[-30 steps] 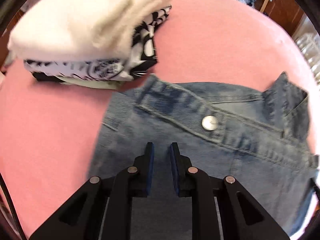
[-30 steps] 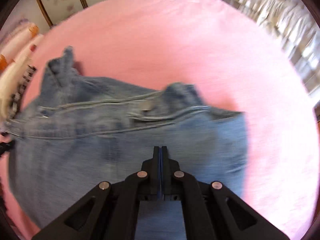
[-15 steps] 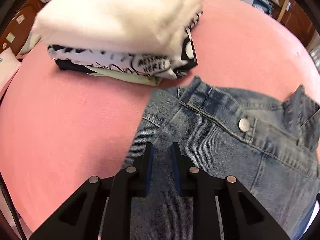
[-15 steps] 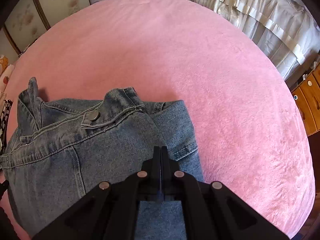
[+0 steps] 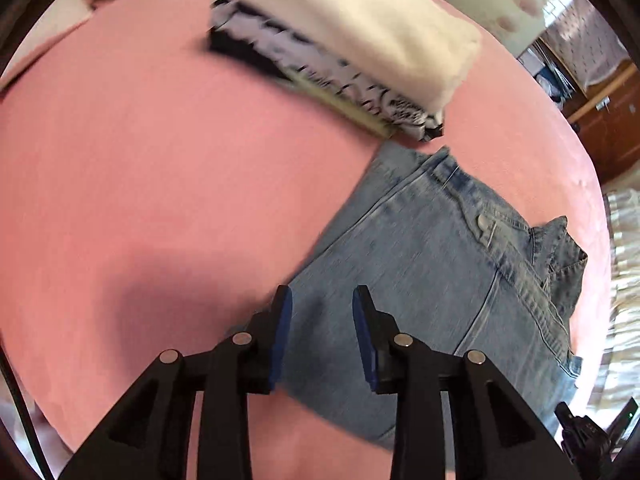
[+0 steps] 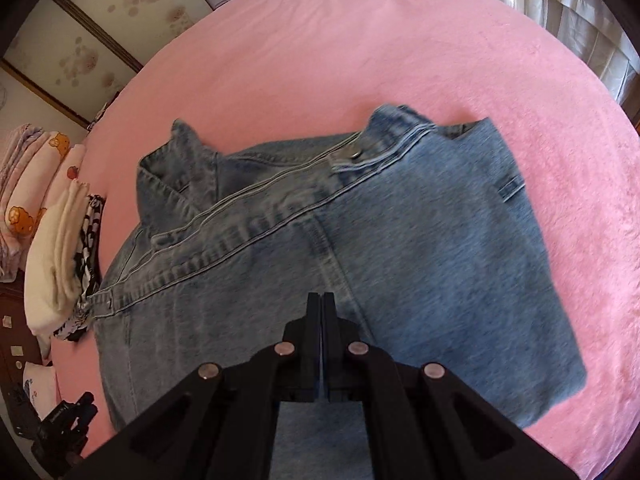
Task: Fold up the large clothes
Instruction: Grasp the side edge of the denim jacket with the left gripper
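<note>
Denim up front in the left wrist view: the folded light-blue denim jacket (image 5: 452, 280) lies flat on the pink plush bed cover (image 5: 160, 184), just beside a stack of folded clothes topped by a cream towel (image 5: 360, 28). The left hand-held gripper (image 5: 322, 300) hangs over the jacket's edge, jaws opening, nothing clamped.

Right wrist view: the right hand-held gripper (image 6: 322, 300) sits fully closed above the jacket (image 6: 420, 248), empty.

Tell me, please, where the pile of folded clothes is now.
The pile of folded clothes lies on the pink blanket, at the top of the left wrist view, just beyond the denim jacket; in the right wrist view it is at the left edge.
</note>
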The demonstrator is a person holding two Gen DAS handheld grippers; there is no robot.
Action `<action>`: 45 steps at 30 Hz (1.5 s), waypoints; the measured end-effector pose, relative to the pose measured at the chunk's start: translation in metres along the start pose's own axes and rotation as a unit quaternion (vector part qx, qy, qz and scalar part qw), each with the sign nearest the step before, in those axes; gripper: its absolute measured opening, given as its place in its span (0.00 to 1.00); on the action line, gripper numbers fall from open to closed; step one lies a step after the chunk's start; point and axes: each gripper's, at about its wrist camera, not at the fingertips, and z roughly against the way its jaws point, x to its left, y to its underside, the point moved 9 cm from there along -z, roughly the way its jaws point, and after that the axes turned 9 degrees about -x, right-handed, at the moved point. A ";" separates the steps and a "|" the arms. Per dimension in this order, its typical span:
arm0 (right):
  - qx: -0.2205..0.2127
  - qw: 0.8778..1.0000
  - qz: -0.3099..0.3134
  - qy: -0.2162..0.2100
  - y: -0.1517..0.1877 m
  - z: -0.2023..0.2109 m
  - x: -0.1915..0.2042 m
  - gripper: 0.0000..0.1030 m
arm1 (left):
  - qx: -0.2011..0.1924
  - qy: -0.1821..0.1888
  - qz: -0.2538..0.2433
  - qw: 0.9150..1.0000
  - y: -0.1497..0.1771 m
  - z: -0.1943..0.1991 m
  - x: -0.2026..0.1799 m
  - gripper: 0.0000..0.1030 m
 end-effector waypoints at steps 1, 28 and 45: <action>0.006 1.000 0.004 -0.005 0.006 0.000 0.009 0.00 | 0.005 0.003 0.004 1.000 0.004 0.003 0.002 0.31; 0.111 0.989 0.008 -0.100 0.095 -0.017 0.113 0.00 | 0.123 0.192 0.164 0.960 0.066 -0.053 0.012 0.66; 0.104 0.991 0.081 0.017 0.081 -0.049 0.106 0.00 | 0.136 0.219 0.211 0.943 0.042 -0.080 -0.018 0.52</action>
